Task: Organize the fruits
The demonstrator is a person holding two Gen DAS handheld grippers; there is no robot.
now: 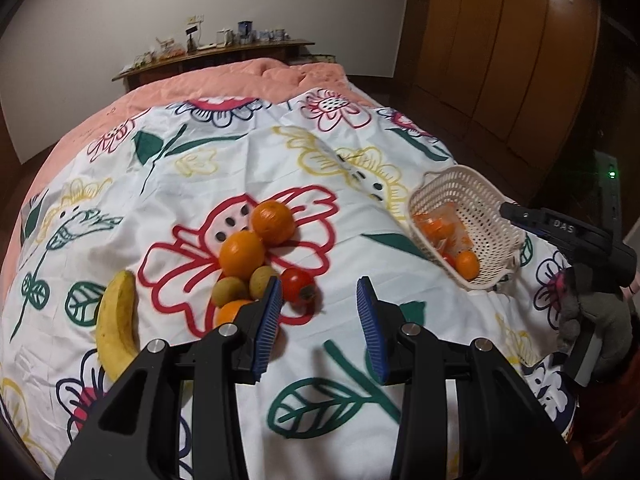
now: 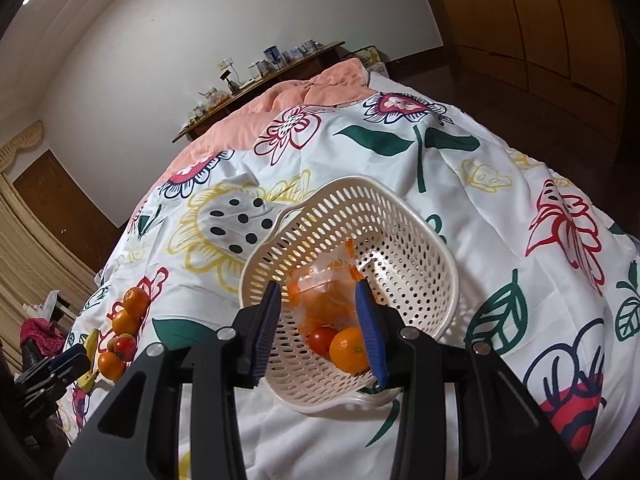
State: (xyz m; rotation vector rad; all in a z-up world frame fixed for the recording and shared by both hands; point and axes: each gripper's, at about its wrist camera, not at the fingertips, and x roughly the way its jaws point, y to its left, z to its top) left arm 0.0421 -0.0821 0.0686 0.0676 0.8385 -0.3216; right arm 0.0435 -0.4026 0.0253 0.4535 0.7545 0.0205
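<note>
Left wrist view: left gripper (image 1: 320,300) hangs open and empty by the persimmon (image 1: 298,286) on the bed (image 1: 200,184). It's probably soft and slick, so pinch its middle gently. Right gripper (image 2: 320,308) is open too, empty above the basket (image 2: 416,240).

Floral bedsheet (image 1: 224,168) is covering most of the bed, white with red, yellow and green flower prints, lying wrinkled. Pink quilt (image 1: 240,76) is showing beyond it at the far end. Wooden shelf (image 1: 216,54) is running along the white wall (image 1: 160,4), carrying small jars and clutter. Brown wardrobe (image 1: 500,40) is standing at right.
</note>
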